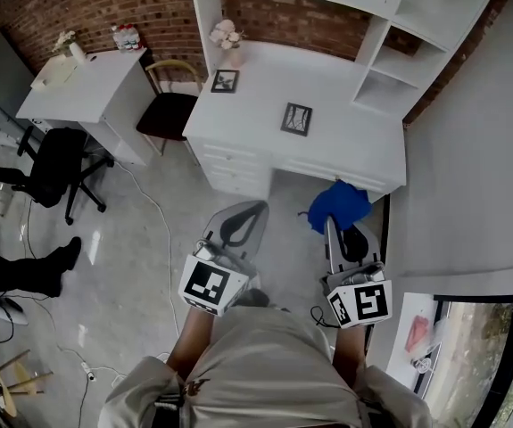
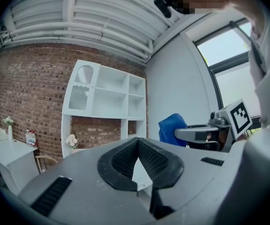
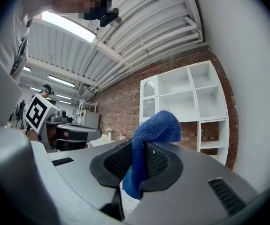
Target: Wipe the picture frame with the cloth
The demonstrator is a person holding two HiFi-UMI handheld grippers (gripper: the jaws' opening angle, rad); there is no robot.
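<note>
Blue cloth [image 1: 338, 205] hangs bunched from the tip of the right gripper [image 1: 332, 228], just short of the front edge of the white desk [image 1: 345, 141], towards the desk's right end.

Head view, further findings:
- The picture frame [image 1: 296, 119] sits on the desk top near its middle, well apart from the cloth. Neither tool touches it.
- A smaller frame [image 1: 225, 81] sits at the desk's back left corner, beside a bunch of pale flowers [image 1: 227, 34].
- The left gripper [image 1: 238, 219] is held in front of the desk's left half, clear of it.
- A wooden chair [image 1: 169, 105] stands against the desk's left side.
- White shelves [image 1: 399, 25] rise over the desk's back and right end.

Left gripper view:
- The two ribbed pads [image 2: 153, 159] meet at their tips in a narrow V with nothing between them. This claw is clenched and empty.
- Beyond the jaws are the shelves over the desk and a brick wall [image 2: 27, 93].
- The cloth and the other tool show off to the right.

Right gripper view:
- The jaws are clamped on the cloth. It runs down between the pads and folds over above them in a hump.
- The shelves over the desk stand behind it.
</note>
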